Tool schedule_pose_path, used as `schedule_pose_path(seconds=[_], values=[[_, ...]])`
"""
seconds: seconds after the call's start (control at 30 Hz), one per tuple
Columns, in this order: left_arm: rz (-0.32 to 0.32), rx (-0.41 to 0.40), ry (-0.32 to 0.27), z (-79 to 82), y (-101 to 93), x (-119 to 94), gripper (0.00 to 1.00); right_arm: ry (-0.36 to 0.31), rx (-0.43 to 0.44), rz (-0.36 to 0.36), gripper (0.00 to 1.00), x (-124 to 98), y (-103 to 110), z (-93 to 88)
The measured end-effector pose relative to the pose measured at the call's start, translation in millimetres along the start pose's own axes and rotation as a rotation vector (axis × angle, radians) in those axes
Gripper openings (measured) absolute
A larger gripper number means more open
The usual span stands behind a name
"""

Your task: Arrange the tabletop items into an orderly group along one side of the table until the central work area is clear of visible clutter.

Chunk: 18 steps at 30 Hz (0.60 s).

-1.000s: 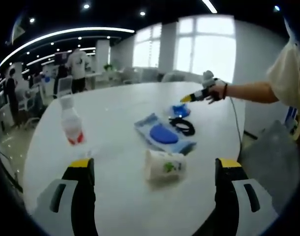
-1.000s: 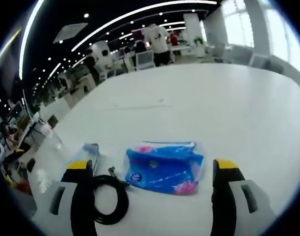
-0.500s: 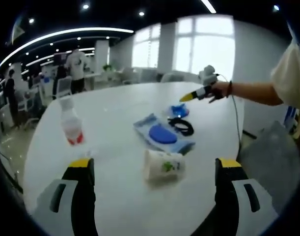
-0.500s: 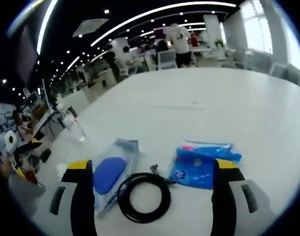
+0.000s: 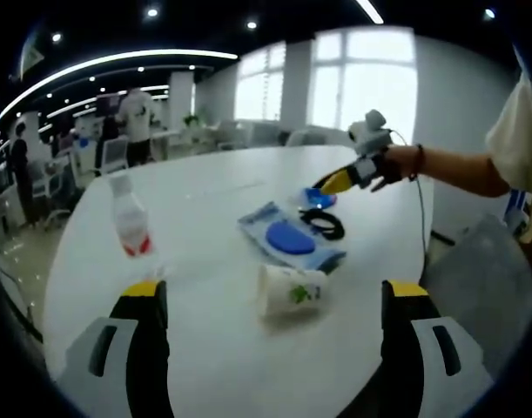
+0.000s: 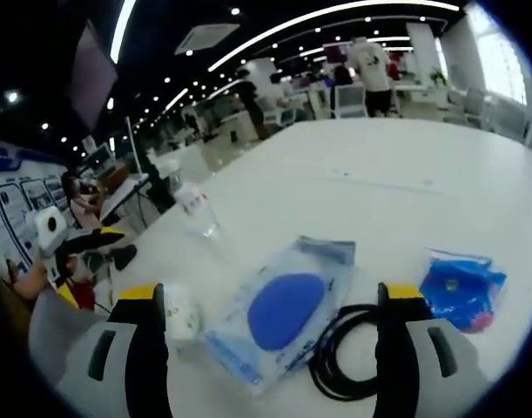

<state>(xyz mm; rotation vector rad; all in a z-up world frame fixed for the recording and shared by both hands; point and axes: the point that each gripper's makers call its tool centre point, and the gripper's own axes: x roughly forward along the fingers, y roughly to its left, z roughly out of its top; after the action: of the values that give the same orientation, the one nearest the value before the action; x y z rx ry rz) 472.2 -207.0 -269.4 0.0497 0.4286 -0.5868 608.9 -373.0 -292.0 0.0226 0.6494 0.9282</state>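
Right now, in the left gripper view, my left gripper (image 5: 270, 305) sits at the bottom of the frame with its jaws spread wide and nothing between them. Just above them, at centre, a white paper cup (image 5: 291, 291) lies on its side on the white table (image 5: 205, 200). Above it lies a clear pouch with a blue oval (image 5: 289, 236), with a black cable coil (image 5: 323, 224) just to its right and a blue packet (image 5: 319, 198) above the coil. A plastic bottle (image 5: 129, 223) stands at the left, well apart. My right gripper (image 5: 328, 182) reaches in from the upper right, held in my hand (image 5: 396, 164), near the blue packet. In the right gripper view, its jaws stand wide apart and hold nothing; between them lie the pouch (image 6: 286, 306) and the coil (image 6: 351, 350), the packet (image 6: 461, 286) sits at the right, the cup (image 6: 180, 313) at the lower left, and the bottle (image 6: 196, 209) stands higher up.
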Motion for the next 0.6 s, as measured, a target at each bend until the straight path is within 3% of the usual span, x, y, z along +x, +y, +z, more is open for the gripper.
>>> schedule_pose_path(seconds=[0.6], values=[[0.003,0.008,-0.006,2.7,3.7,-5.0,1.00,0.072,-0.102,0.151,0.99,32.6,77.6,-22.2]])
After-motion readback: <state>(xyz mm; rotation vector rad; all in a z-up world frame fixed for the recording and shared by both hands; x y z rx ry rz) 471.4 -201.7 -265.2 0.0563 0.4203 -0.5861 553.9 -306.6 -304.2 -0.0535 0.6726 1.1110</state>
